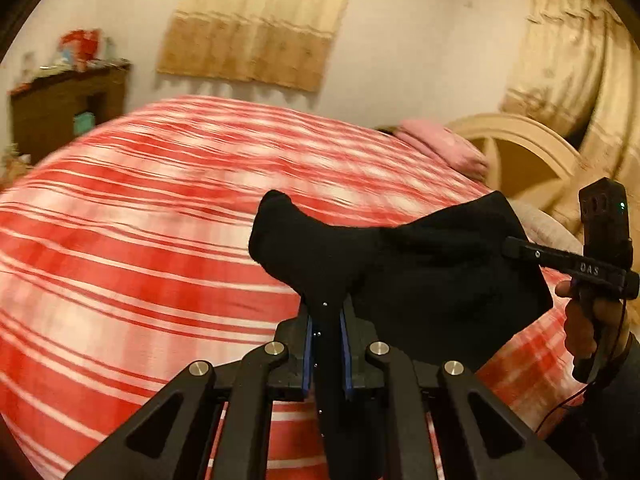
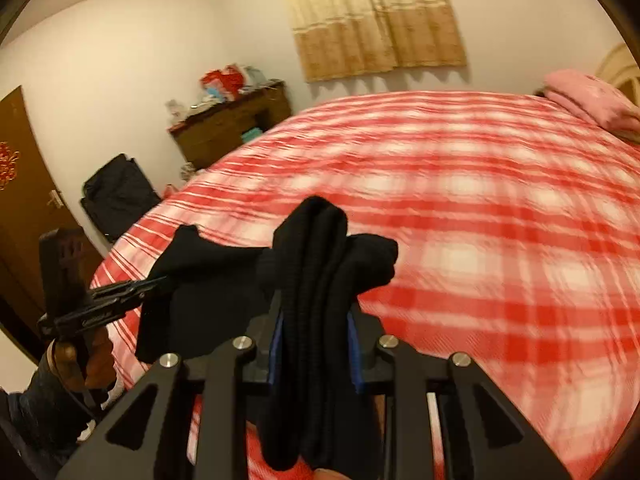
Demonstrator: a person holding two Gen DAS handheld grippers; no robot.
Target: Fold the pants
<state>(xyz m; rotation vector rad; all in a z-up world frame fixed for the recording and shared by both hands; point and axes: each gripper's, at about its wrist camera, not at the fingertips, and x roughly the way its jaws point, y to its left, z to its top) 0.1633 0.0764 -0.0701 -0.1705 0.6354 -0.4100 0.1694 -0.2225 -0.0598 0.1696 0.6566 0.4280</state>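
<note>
Both claws have a bite of the black pants and are holding them up off the bed, the one with the red and white plaid cover.

The left claw is clamped nearly flat on a thin bit of the fabric, blue pads pressed against it on both sides. A floppy corner of cloth sticks up just past its tips, and the rest of the garment stretches off to its right toward the right claw, which a hand is gripping by the handle.

In the right wrist view, the right claw is squeezing a much thicker bunch, several folded layers of the pants wedged between its pads and hanging down below it. From there the cloth runs left to the left claw.

Beyond both claws there's a pink pillow at the far end of the bed.
</note>
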